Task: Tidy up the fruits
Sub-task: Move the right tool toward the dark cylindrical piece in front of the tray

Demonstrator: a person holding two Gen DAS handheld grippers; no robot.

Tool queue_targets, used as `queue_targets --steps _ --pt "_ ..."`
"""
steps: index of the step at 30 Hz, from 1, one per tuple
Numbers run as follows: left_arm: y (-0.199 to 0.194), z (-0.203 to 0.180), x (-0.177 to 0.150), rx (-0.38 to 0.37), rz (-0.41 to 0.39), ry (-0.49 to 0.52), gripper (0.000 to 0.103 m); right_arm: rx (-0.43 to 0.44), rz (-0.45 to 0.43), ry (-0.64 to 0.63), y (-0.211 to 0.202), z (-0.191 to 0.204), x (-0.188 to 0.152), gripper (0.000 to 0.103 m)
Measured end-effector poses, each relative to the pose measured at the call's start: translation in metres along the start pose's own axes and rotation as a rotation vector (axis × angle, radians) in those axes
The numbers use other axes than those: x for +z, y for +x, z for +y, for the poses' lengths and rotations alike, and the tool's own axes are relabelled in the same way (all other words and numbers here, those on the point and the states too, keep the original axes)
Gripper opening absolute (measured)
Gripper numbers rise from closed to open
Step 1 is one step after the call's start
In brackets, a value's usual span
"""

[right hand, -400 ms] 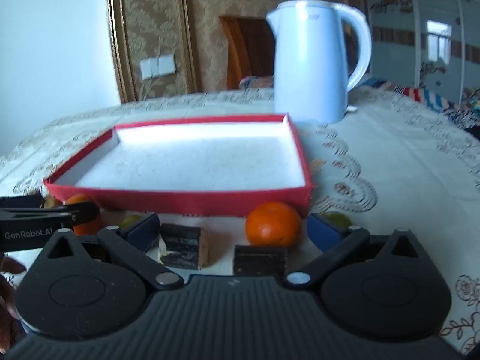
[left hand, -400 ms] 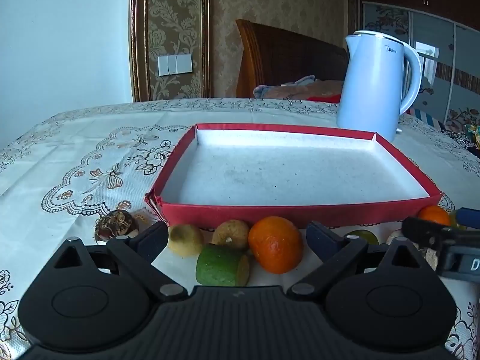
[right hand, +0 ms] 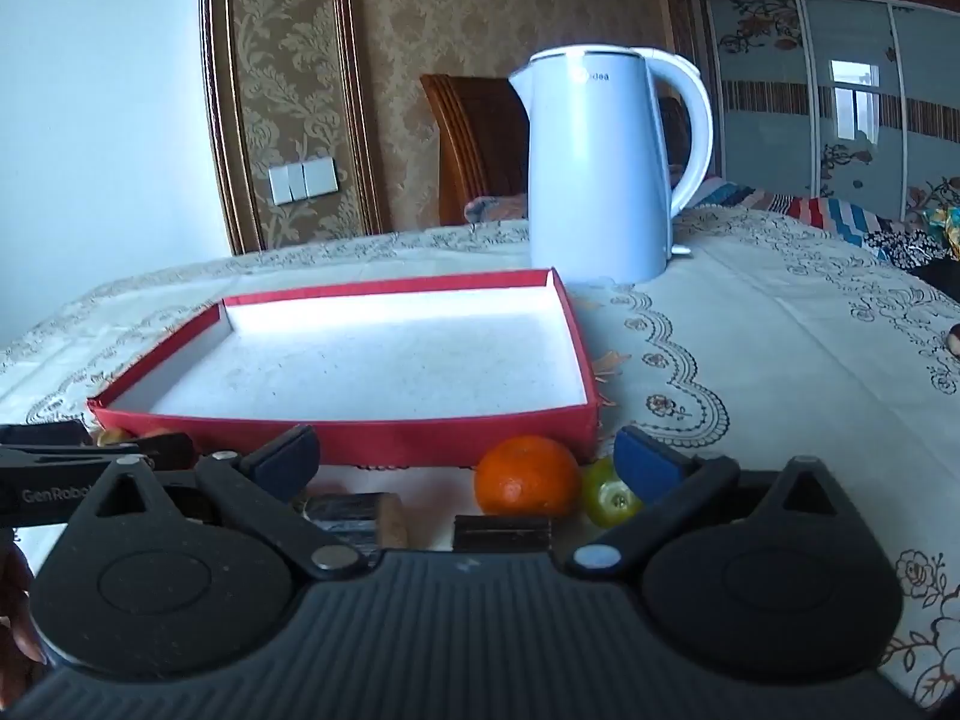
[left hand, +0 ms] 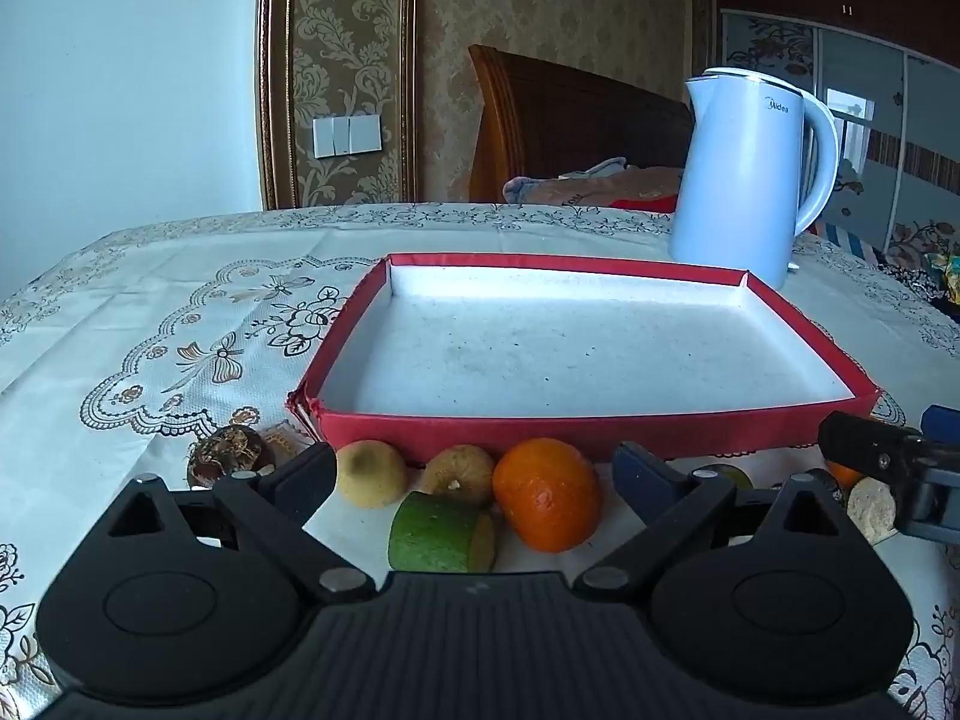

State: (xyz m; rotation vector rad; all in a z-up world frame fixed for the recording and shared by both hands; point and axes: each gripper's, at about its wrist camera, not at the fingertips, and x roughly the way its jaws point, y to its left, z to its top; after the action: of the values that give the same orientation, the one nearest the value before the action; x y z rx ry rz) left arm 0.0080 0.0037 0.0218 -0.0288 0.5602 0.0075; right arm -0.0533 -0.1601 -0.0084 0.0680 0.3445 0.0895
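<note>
Two claws, left claw (left hand: 474, 468) and right claw (right hand: 468, 456), gaping wide and empty above fruit lined along the red tray (left hand: 600, 429) on the surface: best closing gently around the orange (left hand: 546, 495), then lifting clear over the rim.

A shallow red tray (left hand: 600, 437) with a bare white floor lies flat. Along its six o'clock wall sit an orange (left hand: 546, 495), two yellowish fruits (left hand: 371, 473), and a green cut piece (left hand: 441, 534).
</note>
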Motion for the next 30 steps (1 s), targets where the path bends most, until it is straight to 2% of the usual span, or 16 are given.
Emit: queue_targets --steps 4,8,12,22,30 --pt "0.002 0.003 -0.009 -0.005 -0.023 -0.013 0.099 0.021 -0.008 0.03 0.001 -0.015 0.008 0.103" --pt "0.002 0.0 -0.016 -0.018 -0.03 -0.002 0.099 0.016 0.032 0.043 0.018 -0.023 0.008 0.103" --pt "0.0 0.0 -0.016 -0.021 -0.048 -0.003 0.099 0.021 0.008 0.029 0.015 -0.022 0.007 0.103" --pt "0.005 0.0 -0.018 -0.009 -0.032 -0.004 0.099 0.001 0.034 0.124 0.019 -0.037 0.006 0.103" --pt "0.006 0.0 -0.02 -0.01 -0.028 0.002 0.099 0.008 0.034 0.12 0.019 -0.037 0.006 0.103"
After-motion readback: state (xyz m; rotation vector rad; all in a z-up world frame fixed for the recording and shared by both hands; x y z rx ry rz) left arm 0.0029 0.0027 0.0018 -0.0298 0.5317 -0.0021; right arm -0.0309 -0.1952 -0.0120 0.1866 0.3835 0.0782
